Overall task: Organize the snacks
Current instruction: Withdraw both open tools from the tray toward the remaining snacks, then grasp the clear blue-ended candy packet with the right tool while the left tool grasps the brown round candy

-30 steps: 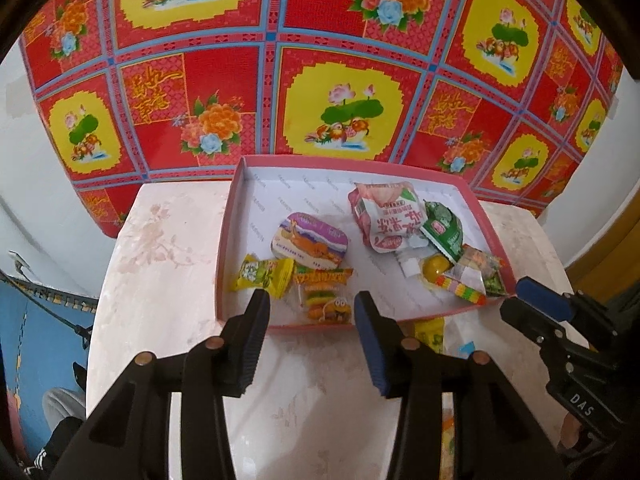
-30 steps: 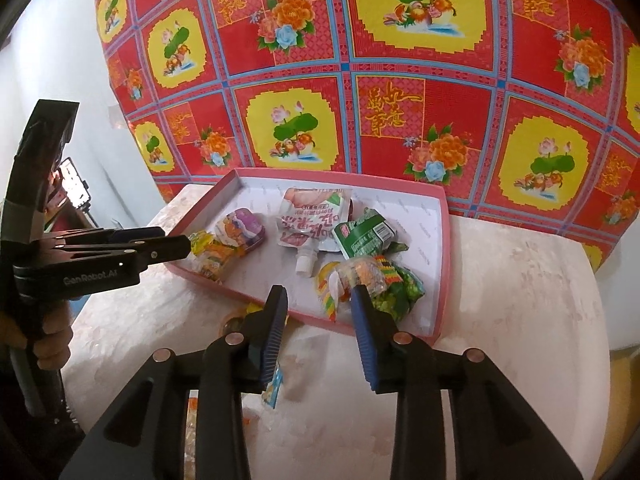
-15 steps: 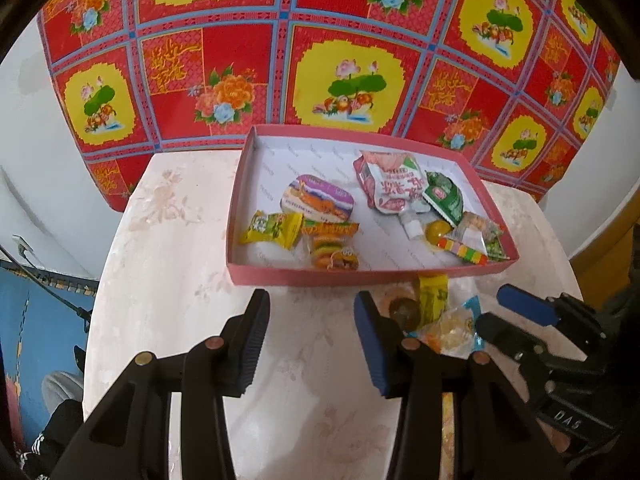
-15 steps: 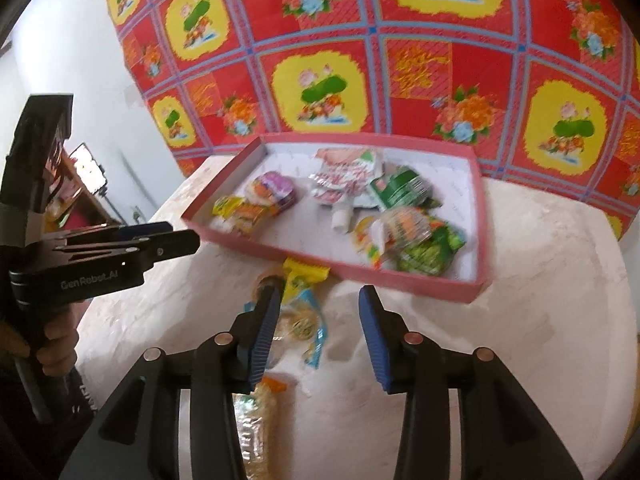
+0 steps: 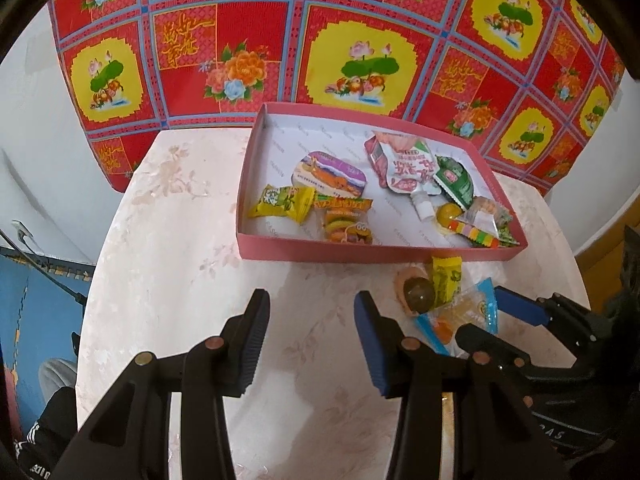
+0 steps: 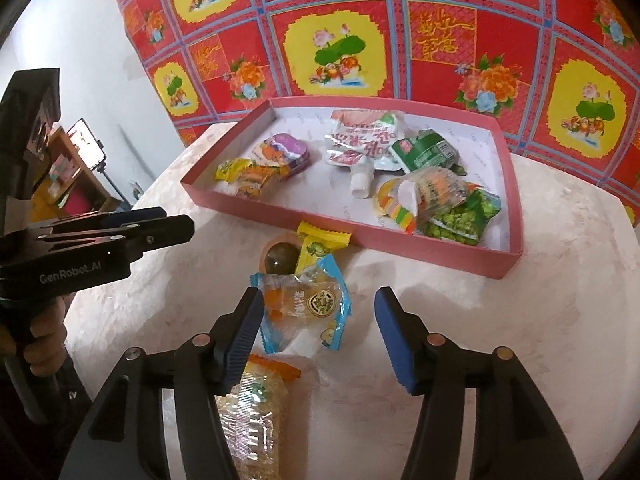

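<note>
Right wrist view shows the right tool hanging over a few loose snacks on the counter, with its jaws opening and nothing pressed between them; a clear wrapper with blue ends lies under the gap, nearer the left finger. Just beyond it are a yellow candy packet and a round brown jelly cup, both close to the near wall of the pink tray. A long orange-and-clear packet lies closer to the camera, partly hidden by the left finger. The step in hand seems to be picking up the loose snacks, since the tray already holds many others. I think the next move calls for lowering the right tool so its fingers stand on both sides of the blue-ended wrapper, then closing. The wrapper looks thin and slippery, so the grip should take its thick middle. The left tool is half open and holds nothing, over bare counter left of the pile. The tray wall is low but must be cleared, and open room remains in the tray's far left part.
</note>
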The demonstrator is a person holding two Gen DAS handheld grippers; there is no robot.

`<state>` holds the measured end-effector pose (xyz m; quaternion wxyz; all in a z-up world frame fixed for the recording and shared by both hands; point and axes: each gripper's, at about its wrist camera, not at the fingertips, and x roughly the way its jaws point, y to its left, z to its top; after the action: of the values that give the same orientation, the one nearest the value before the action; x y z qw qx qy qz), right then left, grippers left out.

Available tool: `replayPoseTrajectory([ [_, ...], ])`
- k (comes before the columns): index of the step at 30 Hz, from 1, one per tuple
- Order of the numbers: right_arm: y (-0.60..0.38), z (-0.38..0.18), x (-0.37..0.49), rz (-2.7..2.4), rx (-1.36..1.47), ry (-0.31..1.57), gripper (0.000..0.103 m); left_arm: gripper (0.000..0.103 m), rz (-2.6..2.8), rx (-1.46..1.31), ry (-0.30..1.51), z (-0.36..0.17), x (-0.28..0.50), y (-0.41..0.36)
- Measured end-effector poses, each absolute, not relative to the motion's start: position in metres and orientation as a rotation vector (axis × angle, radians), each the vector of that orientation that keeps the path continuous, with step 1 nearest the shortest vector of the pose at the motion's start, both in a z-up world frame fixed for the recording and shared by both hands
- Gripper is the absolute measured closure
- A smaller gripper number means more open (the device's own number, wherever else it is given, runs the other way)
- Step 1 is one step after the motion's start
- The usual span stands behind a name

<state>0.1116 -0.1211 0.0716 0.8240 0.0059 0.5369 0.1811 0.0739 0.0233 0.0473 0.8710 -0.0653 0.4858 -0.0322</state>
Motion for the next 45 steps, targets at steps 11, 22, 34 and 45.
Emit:
replayPoseTrajectory([
  [11, -0.109, 0.067, 0.108, 0.402, -0.05, 1.136, 0.056, 0.057, -0.07, -0.134, 1.025, 0.046, 0.075, 0.021],
  [22, -0.123, 0.074, 0.102, 0.407, 0.003, 1.111, 0.068, 0.057, -0.074, -0.124, 1.028, 0.046, 0.075, 0.015],
  [34, -0.157, 0.083, 0.095, 0.332, 0.032, 1.077, 0.069, 0.057, -0.115, -0.11, 1.039, 0.042, 0.078, -0.001],
  [45, -0.179, 0.082, 0.093, 0.289, 0.056, 1.078, 0.069, 0.057, -0.172, -0.093, 1.048, 0.033, 0.084, -0.023],
])
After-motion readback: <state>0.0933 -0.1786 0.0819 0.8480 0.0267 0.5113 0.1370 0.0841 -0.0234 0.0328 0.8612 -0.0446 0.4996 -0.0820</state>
